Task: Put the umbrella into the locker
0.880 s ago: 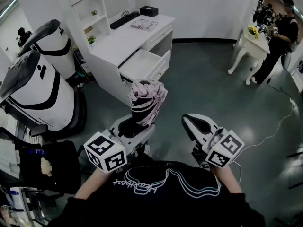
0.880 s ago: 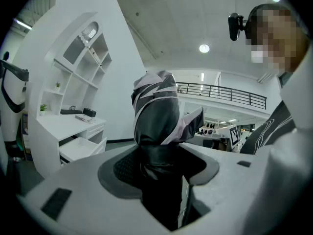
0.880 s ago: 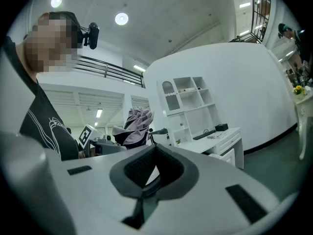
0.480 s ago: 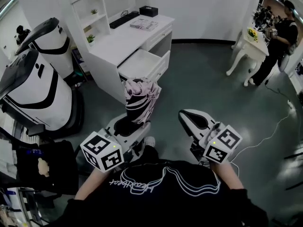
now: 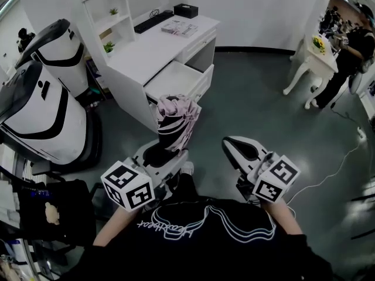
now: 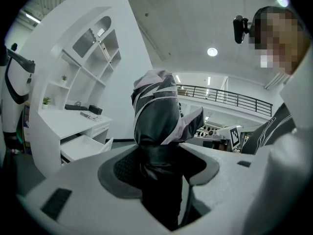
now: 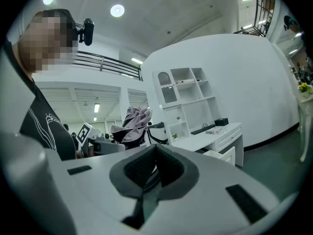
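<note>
A folded umbrella, black with pale pink cloth, stands upright between the jaws of my left gripper, which is shut on its lower dark part. In the left gripper view the umbrella rises straight out of the left gripper. My right gripper hangs level beside it to the right, shut with nothing in it. The right gripper view shows the right gripper with its pads together and the umbrella off to the left. Ahead stands a white desk unit with an open drawer.
Two white and black golf bags stand at the left. A small white table and a person are at the far right. A white cable lies on the grey floor. Shelves rise behind the desk.
Hardly anything differs. The umbrella stays upright in the left gripper and the right gripper keeps its place; the view has only shifted a little.
</note>
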`<action>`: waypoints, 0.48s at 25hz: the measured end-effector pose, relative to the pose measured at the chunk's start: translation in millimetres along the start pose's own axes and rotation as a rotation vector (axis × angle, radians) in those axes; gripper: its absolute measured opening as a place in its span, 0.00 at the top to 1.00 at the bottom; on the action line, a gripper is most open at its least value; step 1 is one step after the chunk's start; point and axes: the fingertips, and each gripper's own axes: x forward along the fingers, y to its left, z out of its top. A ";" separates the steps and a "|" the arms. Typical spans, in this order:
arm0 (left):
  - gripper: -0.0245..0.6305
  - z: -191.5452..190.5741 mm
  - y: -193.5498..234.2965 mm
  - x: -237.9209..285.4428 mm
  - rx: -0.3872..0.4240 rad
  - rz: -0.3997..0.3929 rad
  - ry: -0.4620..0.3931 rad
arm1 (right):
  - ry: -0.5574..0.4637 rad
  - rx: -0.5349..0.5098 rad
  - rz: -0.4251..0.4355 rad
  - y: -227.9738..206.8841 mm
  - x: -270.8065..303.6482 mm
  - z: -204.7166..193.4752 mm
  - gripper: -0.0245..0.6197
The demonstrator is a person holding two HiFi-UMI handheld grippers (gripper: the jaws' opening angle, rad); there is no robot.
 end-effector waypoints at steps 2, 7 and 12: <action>0.62 4.0 15.9 14.7 0.002 -0.001 0.010 | 0.005 0.006 -0.006 -17.5 10.6 0.7 0.96; 0.62 19.9 66.8 60.2 -0.020 -0.010 0.042 | 0.020 0.043 -0.052 -74.3 41.1 4.0 0.96; 0.62 38.7 120.6 113.0 -0.034 -0.033 0.089 | 0.034 0.085 -0.096 -138.8 82.2 11.8 0.96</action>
